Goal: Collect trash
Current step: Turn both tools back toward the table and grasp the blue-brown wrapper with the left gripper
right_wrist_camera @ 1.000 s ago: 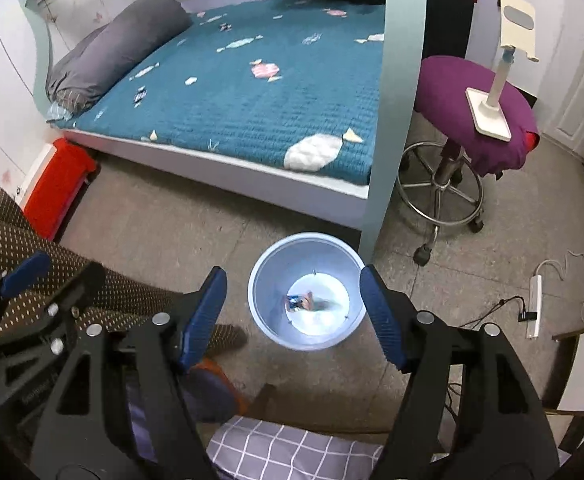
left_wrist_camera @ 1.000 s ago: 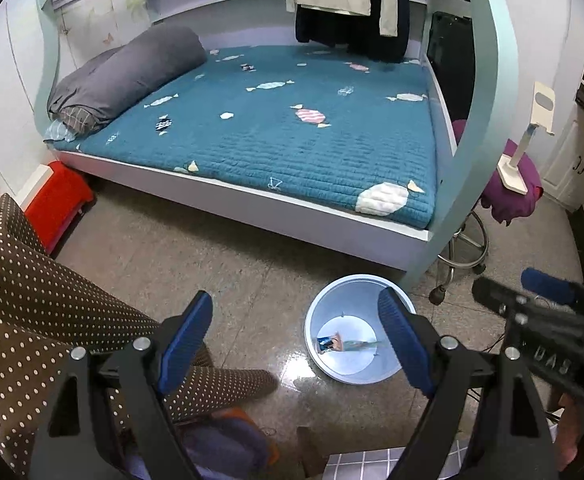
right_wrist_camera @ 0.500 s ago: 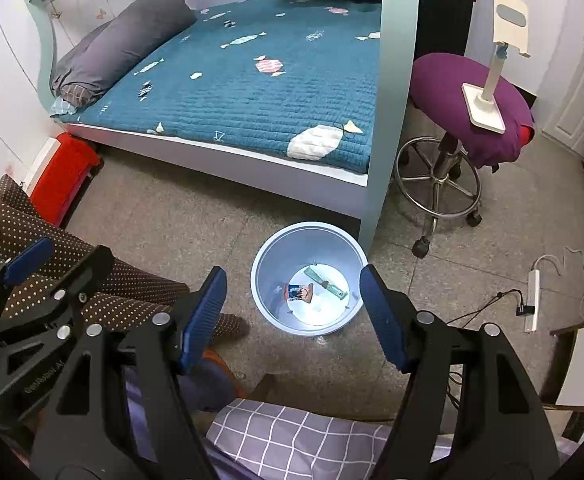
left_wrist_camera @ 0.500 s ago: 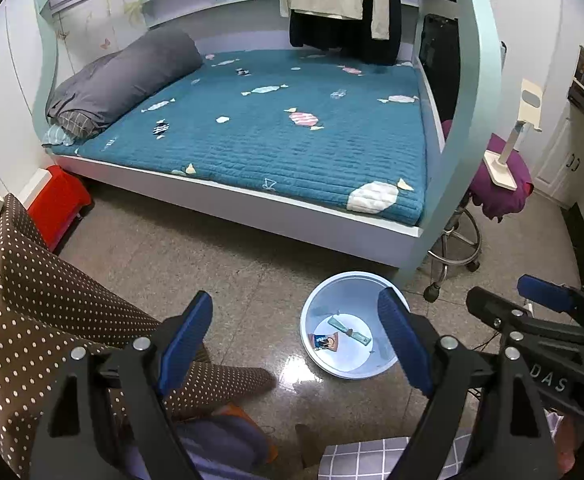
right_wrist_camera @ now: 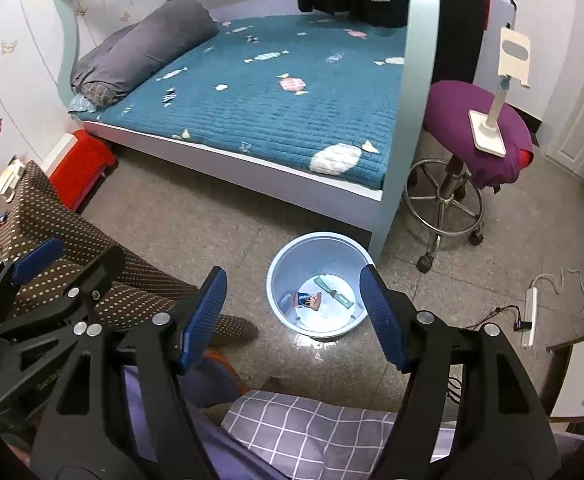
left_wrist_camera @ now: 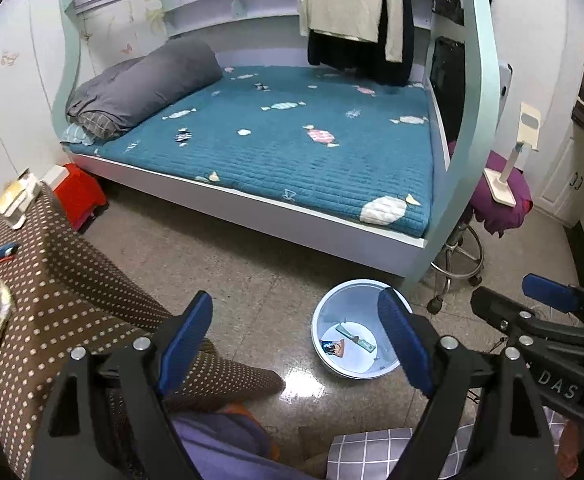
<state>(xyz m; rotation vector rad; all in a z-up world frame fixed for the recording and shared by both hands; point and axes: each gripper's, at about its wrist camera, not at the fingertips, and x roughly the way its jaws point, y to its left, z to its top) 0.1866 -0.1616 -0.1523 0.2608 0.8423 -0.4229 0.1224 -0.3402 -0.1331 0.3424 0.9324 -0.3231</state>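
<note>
A pale blue round bin (left_wrist_camera: pixel 329 307) (right_wrist_camera: pixel 282 264) stands on the floor by the bed's corner post. Inside lie a printed wrapper (left_wrist_camera: pixel 333 347) (right_wrist_camera: pixel 308 301) and a green strip wrapper (left_wrist_camera: pixel 355 337) (right_wrist_camera: pixel 335 293). My left gripper (left_wrist_camera: pixel 298 344) is open and empty, held high above the floor to the left of the bin. My right gripper (right_wrist_camera: pixel 294 312) is open and empty, above and in front of the bin. Each gripper also shows in the other's view, the right one (left_wrist_camera: pixel 548 320) and the left one (right_wrist_camera: pixel 52 280).
A bed with a teal mattress (left_wrist_camera: pixel 292 136) fills the back. A purple stool (right_wrist_camera: pixel 476 148) carries a white stand (right_wrist_camera: pixel 492 120). A brown dotted tablecloth (left_wrist_camera: pixel 52 300) with small items hangs at left. A red box (right_wrist_camera: pixel 80 164) sits by the wall. A power strip (right_wrist_camera: pixel 530 316) lies at right.
Both grippers have risen and pulled back from the bin, which looks smaller now. More of the dotted table at left has come into view. Both stay open.
</note>
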